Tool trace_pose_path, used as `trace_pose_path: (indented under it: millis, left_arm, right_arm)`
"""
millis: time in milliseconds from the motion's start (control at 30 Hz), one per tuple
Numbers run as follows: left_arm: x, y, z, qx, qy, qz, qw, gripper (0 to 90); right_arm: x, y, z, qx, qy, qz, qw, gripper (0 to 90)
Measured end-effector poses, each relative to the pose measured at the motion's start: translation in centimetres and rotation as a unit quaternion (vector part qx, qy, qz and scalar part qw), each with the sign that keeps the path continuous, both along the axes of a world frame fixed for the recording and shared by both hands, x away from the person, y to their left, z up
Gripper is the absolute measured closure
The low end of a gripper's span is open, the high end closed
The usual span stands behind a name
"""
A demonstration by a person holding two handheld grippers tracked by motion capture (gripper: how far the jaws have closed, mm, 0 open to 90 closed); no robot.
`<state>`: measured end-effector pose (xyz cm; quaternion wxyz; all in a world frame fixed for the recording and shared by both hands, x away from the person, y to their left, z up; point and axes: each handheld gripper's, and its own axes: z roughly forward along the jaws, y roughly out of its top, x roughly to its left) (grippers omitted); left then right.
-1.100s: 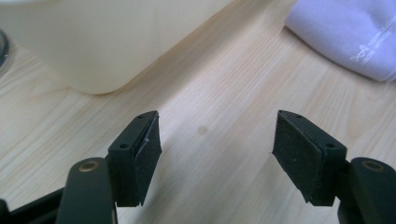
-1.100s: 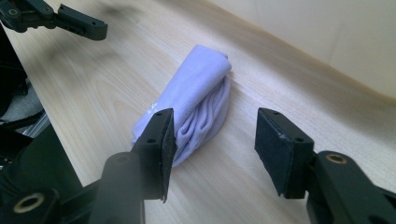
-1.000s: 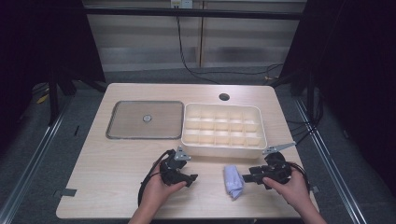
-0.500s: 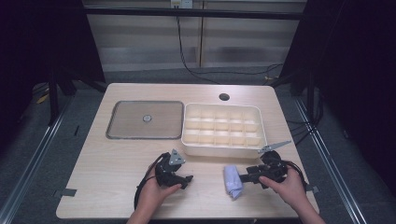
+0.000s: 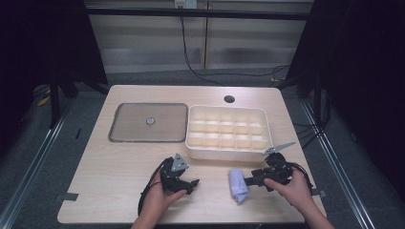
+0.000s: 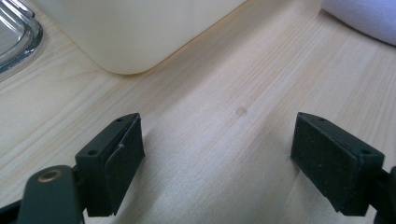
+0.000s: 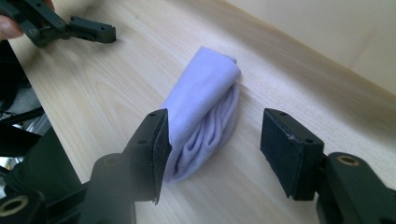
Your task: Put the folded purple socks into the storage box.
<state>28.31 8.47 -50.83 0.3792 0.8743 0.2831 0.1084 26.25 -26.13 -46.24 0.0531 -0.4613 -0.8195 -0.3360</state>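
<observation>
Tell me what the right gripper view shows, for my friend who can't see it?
A rolled-up lilac cloth lies on a pale wooden table, with the right gripper open around its near end. One black jaw is right against the cloth and the other stands apart from it. Farther off, at the top left, is the left gripper.

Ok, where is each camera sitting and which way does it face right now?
High view: above the person's side, looking forward and down on the table; both forearms, left gripper and right gripper show.
Left gripper view: low, along its open jaws over bare wood toward the cream tray.
Right gripper view: along its jaws, spread around the folded lilac cloth.
Shared: cloth and tray appear in all three.
</observation>
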Motion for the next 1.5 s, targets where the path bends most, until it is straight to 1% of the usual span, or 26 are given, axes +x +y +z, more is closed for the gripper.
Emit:
trace_pose_path:
  millis: [33, 133, 267, 367, 400, 533, 600, 667, 767, 867, 1000, 1033, 1100, 1133, 1167, 1233, 1400, 1500]
  left_arm:
    - [0.0, 0.0, 0.0, 0.0, 0.0, 0.0, 1.0, 16.5]
    - [0.0, 0.0, 0.0, 0.002, 0.0, -0.001, 1.0, 16.5]
    - [0.0, 0.0, 0.0, 0.002, 0.0, -0.001, 1.0, 16.5]
    - [0.0, 0.0, 0.0, 0.002, 0.0, -0.001, 1.0, 16.5]
    - [0.0, 0.0, 0.0, 0.002, 0.0, -0.001, 1.0, 16.5]
    - [0.0, 0.0, 0.0, 0.002, 0.0, 0.0, 1.0, 16.5]
    - [0.0, 0.0, 0.0, 0.002, 0.0, 0.001, 1.0, 16.5]
    - [0.0, 0.0, 0.0, 0.002, 0.0, 0.001, 1.0, 16.5]
    - [0.0, 0.0, 0.0, 0.002, 0.0, 0.002, 1.0, 16.5]
    - [0.0, 0.0, 0.0, 0.002, -0.001, 0.003, 1.0, 16.5]
    - [0.0, 0.0, 0.0, 0.003, -0.001, 0.002, 1.0, 16.5]
    - [0.0, 0.0, 0.0, 0.002, 0.0, 0.002, 1.0, 16.4]
    - [0.0, 0.0, 0.0, 0.002, -0.001, 0.003, 1.0, 16.4]
    - [0.0, 0.0, 0.0, 0.002, -0.001, 0.003, 1.0, 16.5]
    - [0.0, 0.0, 0.0, 0.003, -0.001, 0.002, 1.0, 16.5]
    - [0.0, 0.0, 0.0, 0.004, -0.001, 0.002, 1.0, 16.5]
    - [0.0, -0.1, 0.0, 0.001, -0.001, 0.004, 1.0, 16.5]
    - [0.0, -0.1, 0.0, 0.0, -0.001, 0.006, 1.0, 16.4]
  right_arm:
    - [0.0, 0.1, 0.1, 0.002, 0.002, -0.001, 1.0, 42.4]
    - [0.2, 0.3, 0.2, -0.002, 0.006, 0.001, 1.0, 41.8]
    - [0.3, 0.5, 0.0, 0.0, 0.017, 0.0, 0.9999, 40.4]
    - [0.5, 0.6, -0.2, -0.001, 0.019, -0.002, 0.9998, 40.3]
    - [0.5, 0.5, -0.3, -0.001, 0.024, -0.007, 0.9997, 40.1]
    - [0.7, 0.4, -0.6, 0.01, 0.034, -0.017, 0.9992, 40.0]
    - [0.8, 0.5, -0.8, 0.014, 0.036, -0.016, 0.9991, 40.2]
    - [0.9, 0.7, -1.0, 0.011, 0.044, -0.018, 0.9988, 40.8]
    - [1.1, 0.8, -1.4, 0.019, 0.053, -0.022, 0.9982, 42.4]
    - [1.2, 0.9, -1.6, 0.022, 0.067, -0.025, 0.9972, 43.3]
    - [1.4, 1.2, -1.7, 0.024, 0.078, -0.026, 0.9964, 44.1]
    - [1.5, 1.4, -1.8, 0.026, 0.083, -0.032, 0.9957, 44.1]
    - [1.5, 1.6, -2.0, 0.022, 0.085, -0.033, 0.9956, 44.6]
    - [1.5, 1.7, -2.1, 0.024, 0.094, -0.033, 0.9947, 44.9]
    - [1.5, 1.8, -2.2, 0.025, 0.096, -0.034, 0.9945, 47.0]
    - [1.5, 1.7, -2.3, 0.028, 0.098, -0.038, 0.9941, 47.9]
    - [1.4, 1.7, -2.4, 0.029, 0.104, -0.044, 0.9932, 56.5]
    - [1.3, 1.7, -2.5, 0.026, 0.098, -0.049, 0.9936, 61.8]
